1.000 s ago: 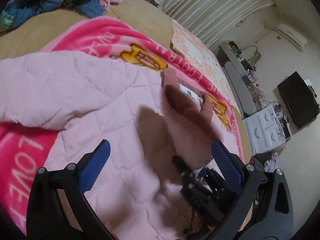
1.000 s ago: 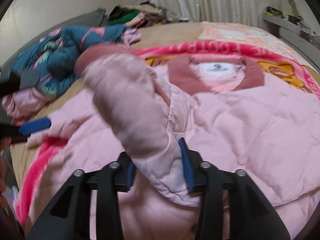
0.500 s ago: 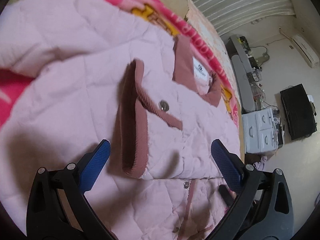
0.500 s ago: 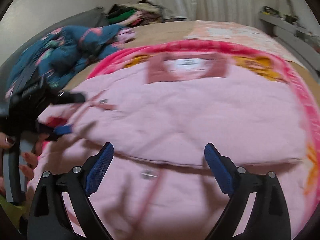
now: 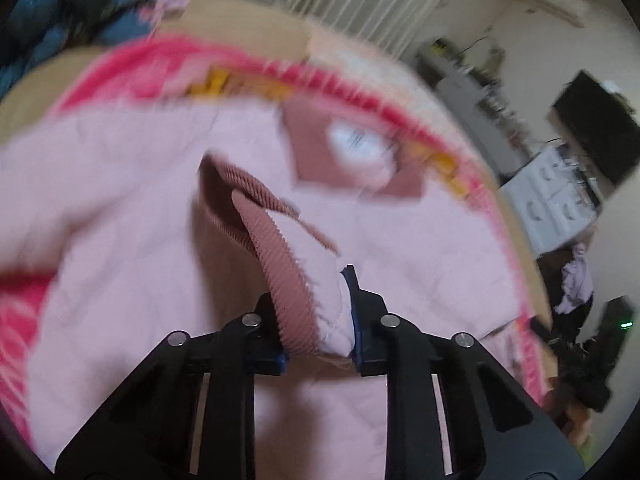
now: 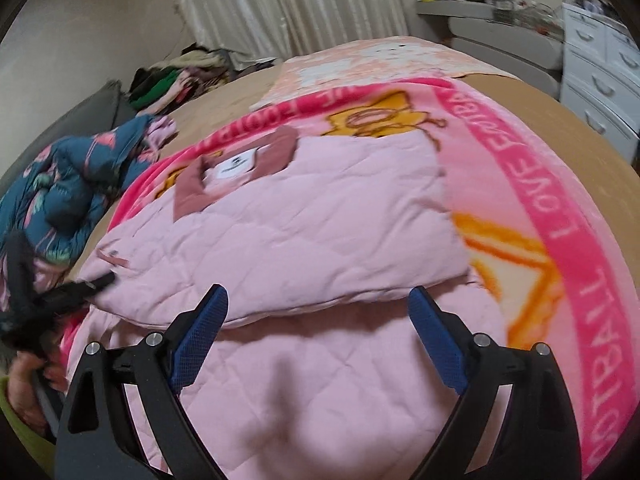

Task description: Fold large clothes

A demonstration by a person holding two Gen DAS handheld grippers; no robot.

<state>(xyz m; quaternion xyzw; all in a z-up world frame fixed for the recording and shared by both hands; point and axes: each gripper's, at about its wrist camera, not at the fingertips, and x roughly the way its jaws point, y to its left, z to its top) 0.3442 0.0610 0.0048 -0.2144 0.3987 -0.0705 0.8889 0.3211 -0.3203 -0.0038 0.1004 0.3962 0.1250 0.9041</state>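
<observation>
A pale pink quilted jacket point(image 6: 320, 220) lies spread on a pink blanket point(image 6: 560, 200), its dusty-rose collar and white label point(image 6: 236, 168) at the far side. One sleeve is folded across the body. In the left wrist view my left gripper point(image 5: 312, 292) is closing, and its pads pinch the ribbed rose cuff point(image 5: 280, 256) of that sleeve, lifting it a little. My right gripper point(image 6: 318, 300) hovers open over the jacket's lower part with nothing between its fingers. The left gripper point(image 6: 96, 282) also shows at the jacket's left edge in the right wrist view.
The blanket covers a tan bed point(image 6: 560, 128). A dark blue patterned garment point(image 6: 72, 184) is heaped at the left, more clothes point(image 6: 180, 76) are piled at the far corner. White drawers point(image 6: 600, 80) stand past the bed's right side. A hand point(image 6: 24, 380) holds the left gripper.
The right gripper let go of the sleeve, laid it across the jacket and swung right, open. The left gripper moved in and closed on the sleeve's cuff.
</observation>
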